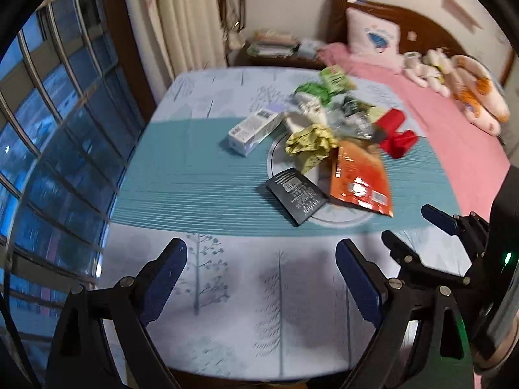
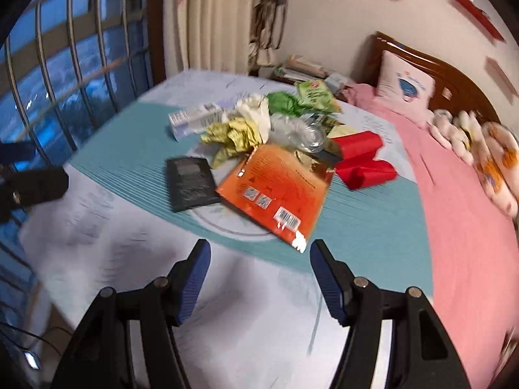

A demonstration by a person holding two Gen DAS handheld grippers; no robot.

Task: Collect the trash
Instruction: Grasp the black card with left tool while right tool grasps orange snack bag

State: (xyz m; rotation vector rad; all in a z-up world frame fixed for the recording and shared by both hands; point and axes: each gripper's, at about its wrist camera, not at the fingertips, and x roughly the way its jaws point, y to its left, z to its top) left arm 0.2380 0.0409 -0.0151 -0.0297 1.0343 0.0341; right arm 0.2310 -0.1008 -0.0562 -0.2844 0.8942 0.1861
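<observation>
A heap of trash lies in the middle of the cloth-covered table [image 1: 181, 175] [image 2: 123, 233]: an orange packet [image 1: 358, 180] [image 2: 279, 188], a black flat box [image 1: 296, 194] [image 2: 189, 183], a white carton [image 1: 253, 128] [image 2: 194, 120], yellow crumpled wrappers [image 1: 309, 142] [image 2: 232, 134], green wrappers [image 1: 319, 89] [image 2: 301, 99], clear plastic [image 2: 298, 134] and red rolled pieces [image 1: 394, 131] [image 2: 361, 160]. My left gripper [image 1: 261, 256] is open and empty over the near table edge. My right gripper [image 2: 259, 253] is open and empty, just short of the orange packet; it also shows in the left wrist view [image 1: 412, 227].
A bed with a pink cover [image 1: 454, 129] [image 2: 467, 214], a pillow [image 1: 373, 35] and soft toys [image 2: 486, 155] lies right of the table. A barred window [image 1: 48, 129] is on the left. A curtain [image 1: 191, 16] and a cluttered nightstand [image 1: 275, 45] stand behind.
</observation>
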